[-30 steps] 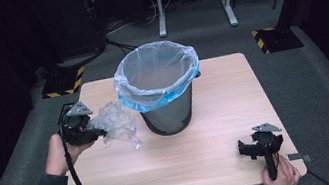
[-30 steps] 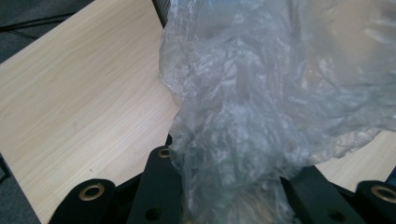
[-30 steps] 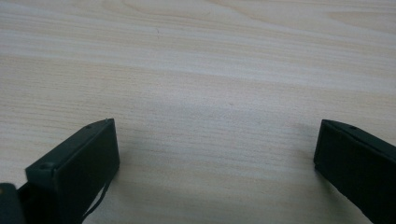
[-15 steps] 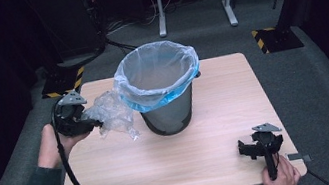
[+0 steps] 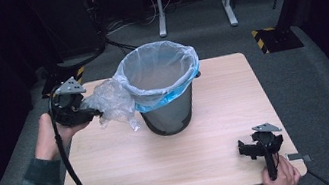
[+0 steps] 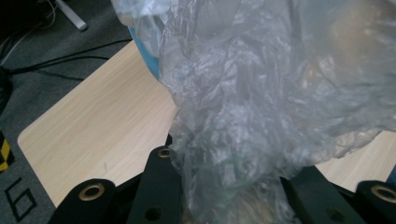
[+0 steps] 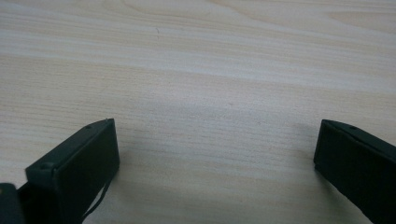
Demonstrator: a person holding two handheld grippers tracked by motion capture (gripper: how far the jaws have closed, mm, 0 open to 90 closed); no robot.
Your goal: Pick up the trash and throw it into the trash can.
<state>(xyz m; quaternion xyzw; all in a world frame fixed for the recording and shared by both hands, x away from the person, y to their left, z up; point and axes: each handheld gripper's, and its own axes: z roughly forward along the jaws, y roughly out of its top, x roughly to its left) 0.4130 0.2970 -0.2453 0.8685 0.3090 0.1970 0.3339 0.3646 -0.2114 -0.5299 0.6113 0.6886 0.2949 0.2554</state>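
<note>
Left hand-held black two-jaw gripper (image 5: 86,114): raised above the left edge of the light wooden rectangular table (image 5: 129,169), jaws closed on a crumpled clear plastic bag (image 5: 112,101). In the left gripper view, same crumpled clear plastic bag (image 6: 261,112) bunched between the two black jaws and spreading upward and to the right across the frame, covering much of the table surface (image 6: 93,121) behind it. In the high view, bag held clear of the table top, hanging just left of the dark mesh cylindrical waste bin (image 5: 169,117), its upper edge touching or nearly touching the translucent bin liner with blue rim band (image 5: 159,70); actual contact not determinable. Bin upright near the table centre, toward the far side, liner folded over its rim. Left hand (image 5: 51,137) wrapped around the gripper body, black cable (image 5: 72,174) trailing down across the near-left part of the table. Right hand-held black two-jaw gripper (image 5: 255,148): resting low at the near-right corner of the table, well apart from the bin. In the right gripper view, jaws spread wide apart, bare wood grain between them, nothing held.
</note>
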